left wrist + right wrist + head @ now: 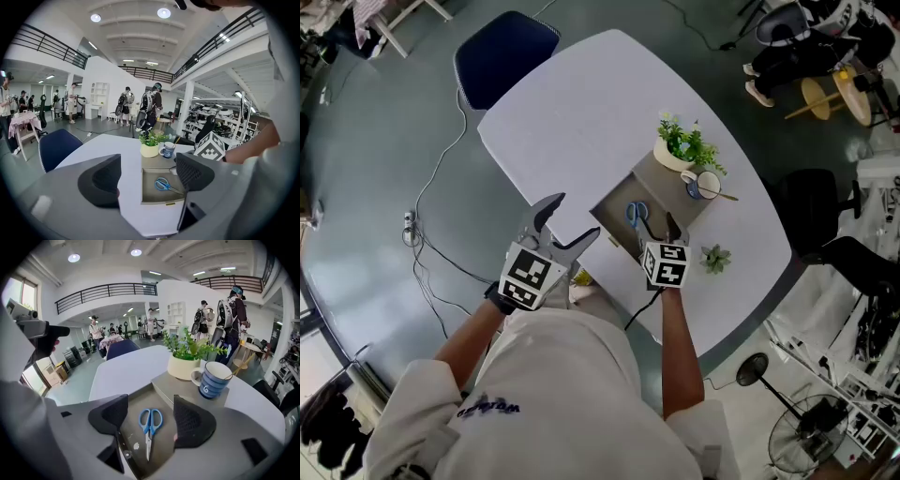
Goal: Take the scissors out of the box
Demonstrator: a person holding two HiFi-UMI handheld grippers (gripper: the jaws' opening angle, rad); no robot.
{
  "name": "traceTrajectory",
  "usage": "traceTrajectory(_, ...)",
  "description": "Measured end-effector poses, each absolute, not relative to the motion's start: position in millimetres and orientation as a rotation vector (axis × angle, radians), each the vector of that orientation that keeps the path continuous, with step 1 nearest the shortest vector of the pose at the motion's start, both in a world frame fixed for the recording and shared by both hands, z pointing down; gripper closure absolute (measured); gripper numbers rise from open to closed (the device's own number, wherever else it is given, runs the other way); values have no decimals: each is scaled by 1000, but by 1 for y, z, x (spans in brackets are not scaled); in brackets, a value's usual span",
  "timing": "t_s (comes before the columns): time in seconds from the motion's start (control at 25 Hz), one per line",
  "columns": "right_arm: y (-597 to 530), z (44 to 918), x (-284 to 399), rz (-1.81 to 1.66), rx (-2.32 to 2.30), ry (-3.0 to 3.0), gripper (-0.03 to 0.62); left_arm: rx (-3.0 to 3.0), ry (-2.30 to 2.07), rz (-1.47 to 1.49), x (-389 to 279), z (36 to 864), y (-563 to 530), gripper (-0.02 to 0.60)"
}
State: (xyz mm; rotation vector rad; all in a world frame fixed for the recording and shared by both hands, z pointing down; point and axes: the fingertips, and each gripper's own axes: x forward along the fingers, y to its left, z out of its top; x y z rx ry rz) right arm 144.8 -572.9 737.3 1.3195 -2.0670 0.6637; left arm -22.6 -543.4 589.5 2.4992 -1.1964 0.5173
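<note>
A pair of blue-handled scissors (150, 422) is seen lying flat in an open, shallow grey box (612, 208) set by the near edge of the white oval surface (572, 122), with the blades turned toward that edge. The right tongs (658, 228) are held parted over the box, with the scissors framed between them but untouched. The left tongs (574, 217) are parted and empty at the near edge. Black-and-white square markers (526, 277) are borne on both tongs. Blue print on the white shirt (581, 394) is too blurred to be read.

Free room above scissors (150, 420) in open box (161, 441); mug (213, 379), plant (185, 357) seemingly close beyond.
</note>
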Motion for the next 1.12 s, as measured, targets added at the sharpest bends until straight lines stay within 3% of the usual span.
traceTrajectory(1.12, -584, 868, 126, 776, 1160, -1788, 410, 2449, -1087, 519, -31, 608, -542, 515)
